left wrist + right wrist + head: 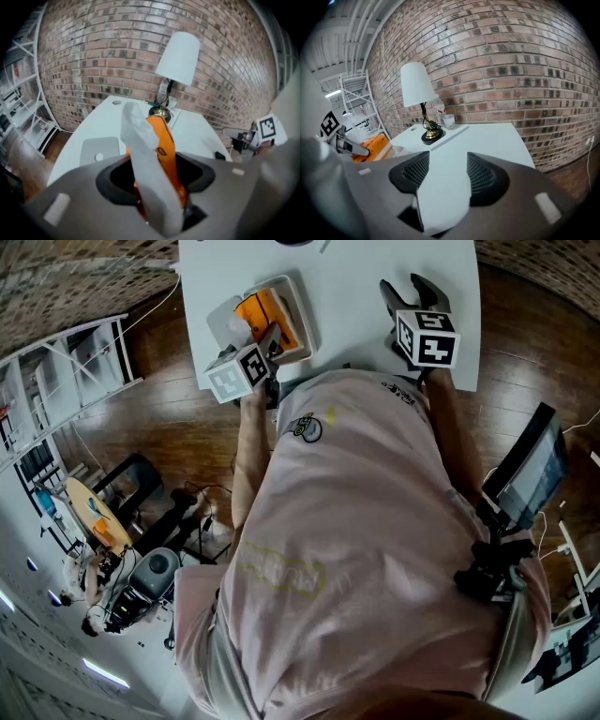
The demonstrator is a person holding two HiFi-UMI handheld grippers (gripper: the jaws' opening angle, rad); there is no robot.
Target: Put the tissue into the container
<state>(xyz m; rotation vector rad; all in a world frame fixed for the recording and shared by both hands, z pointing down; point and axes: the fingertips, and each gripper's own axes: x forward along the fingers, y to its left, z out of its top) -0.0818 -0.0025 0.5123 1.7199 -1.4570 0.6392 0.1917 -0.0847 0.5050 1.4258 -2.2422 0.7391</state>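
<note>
A white tissue (143, 159) stands upright out of an orange pack (165, 140), and both lie in the gap between the jaws of my left gripper (157, 180). Those jaws stand wide and the pads do not press on the tissue. From the head view, the left gripper (270, 341) hovers over the white container (302, 307) that holds the orange pack (258, 310). My right gripper (409, 292) is open over the bare white table (356, 277) to the right. In the right gripper view only tabletop shows between its jaws (443, 173).
A lamp with a white shade (178, 56) stands at the table's far edge beside a glass (449, 121), in front of a brick wall. A flat grey piece (98, 150) lies left of the container. Metal shelves (56, 362) stand on the wooden floor to the left.
</note>
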